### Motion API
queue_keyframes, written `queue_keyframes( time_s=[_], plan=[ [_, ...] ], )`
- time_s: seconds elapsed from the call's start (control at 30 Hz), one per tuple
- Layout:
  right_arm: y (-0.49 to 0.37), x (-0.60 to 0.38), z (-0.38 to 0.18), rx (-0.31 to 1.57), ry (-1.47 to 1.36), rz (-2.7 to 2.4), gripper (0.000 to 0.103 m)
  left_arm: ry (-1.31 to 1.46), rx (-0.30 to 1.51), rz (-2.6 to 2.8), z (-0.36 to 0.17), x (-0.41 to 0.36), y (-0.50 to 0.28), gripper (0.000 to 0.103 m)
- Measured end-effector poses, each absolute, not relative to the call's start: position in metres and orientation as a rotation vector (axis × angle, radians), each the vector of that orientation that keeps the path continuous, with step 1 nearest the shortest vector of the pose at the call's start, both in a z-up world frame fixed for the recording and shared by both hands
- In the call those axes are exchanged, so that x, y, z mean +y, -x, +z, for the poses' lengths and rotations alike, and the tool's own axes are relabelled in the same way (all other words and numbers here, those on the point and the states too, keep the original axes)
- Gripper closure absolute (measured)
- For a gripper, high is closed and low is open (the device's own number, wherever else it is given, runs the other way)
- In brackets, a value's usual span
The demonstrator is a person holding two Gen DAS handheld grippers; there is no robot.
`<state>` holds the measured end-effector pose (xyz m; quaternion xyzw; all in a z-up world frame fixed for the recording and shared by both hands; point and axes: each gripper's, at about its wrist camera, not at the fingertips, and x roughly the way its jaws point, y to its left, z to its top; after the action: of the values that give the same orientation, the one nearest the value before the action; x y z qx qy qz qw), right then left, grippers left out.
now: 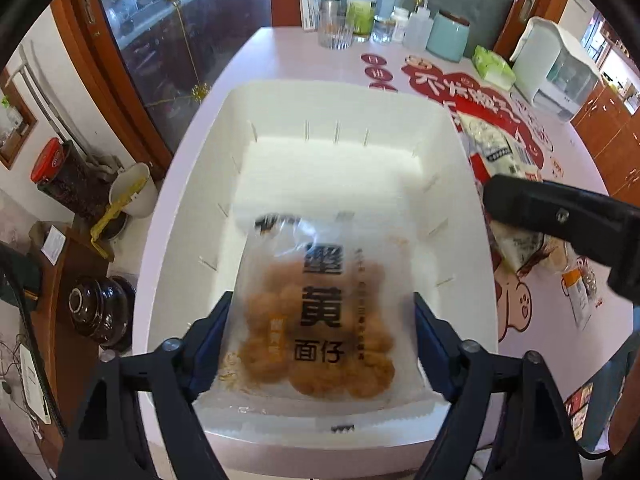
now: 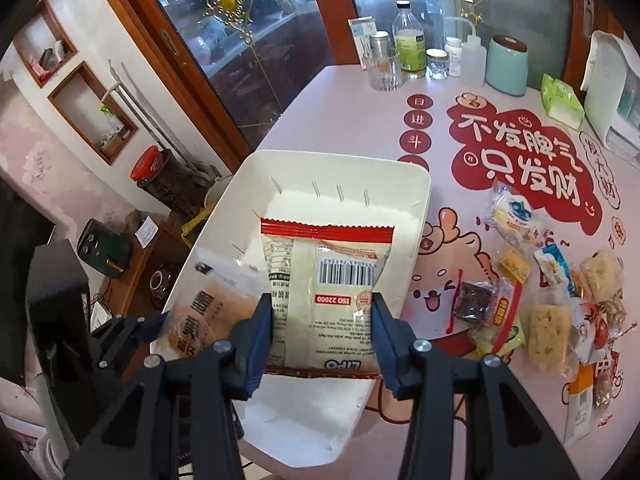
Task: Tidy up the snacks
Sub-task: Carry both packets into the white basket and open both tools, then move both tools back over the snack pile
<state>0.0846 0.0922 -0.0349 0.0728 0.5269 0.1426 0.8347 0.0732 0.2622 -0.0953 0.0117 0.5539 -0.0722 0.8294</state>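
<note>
The sorting looks barely begun. The white bin (image 2: 416, 196) sits on the pink counter (image 2: 344, 104), and the only thing in it so far is the clear bag of round golden snacks (image 1: 316, 320), which lies on the bin's floor at the near end. The left gripper (image 1: 324, 336) hovers over that bag with its fingers (image 1: 216, 340) spread wide to either side; from the left wrist view the blue pads stand at the bag's edges without squeezing it, so I judge the bag is released or all but released.

The right gripper (image 2: 322, 334) holds the cream packet with the red top edge and barcode (image 2: 324, 280) between its fingers, pinched at the sides, hanging over the middle of the bin and above its floor. That packet is the second item on its way in and is not yet set down.

Most of the work is left: a loose pile of wrapped snacks (image 2: 548, 300) lies on the counter to the right of the bin, well apart from it, and each piece has yet to be picked up and placed.
</note>
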Motion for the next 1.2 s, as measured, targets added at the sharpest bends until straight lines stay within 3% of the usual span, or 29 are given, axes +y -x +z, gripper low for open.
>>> queue_keyframes(
  time_s=[0.07, 0.17, 0.4, 1.2],
  plan=[
    [-0.087, 0.094, -0.038, 1.130, -0.163, 0.306, 0.055, -0.019, 1.184, -0.165, -0.098, 0.263, -0.073, 0.020],
    [-0.089, 0.097, -0.042, 1.150, -0.184, 0.309, 0.054, -0.010, 1.173, -0.186, -0.096, 0.262, -0.073, 0.007],
    [-0.082, 0.098, -0.042, 1.143, -0.193, 0.283, 0.045, 0.014, 1.173, -0.212, -0.096, 0.260, -0.069, 0.006],
    [-0.059, 0.076, -0.040, 1.120, -0.161, 0.219, 0.045, 0.067, 1.209, -0.220, -0.094, 0.249, -0.065, 0.006]
  ],
)
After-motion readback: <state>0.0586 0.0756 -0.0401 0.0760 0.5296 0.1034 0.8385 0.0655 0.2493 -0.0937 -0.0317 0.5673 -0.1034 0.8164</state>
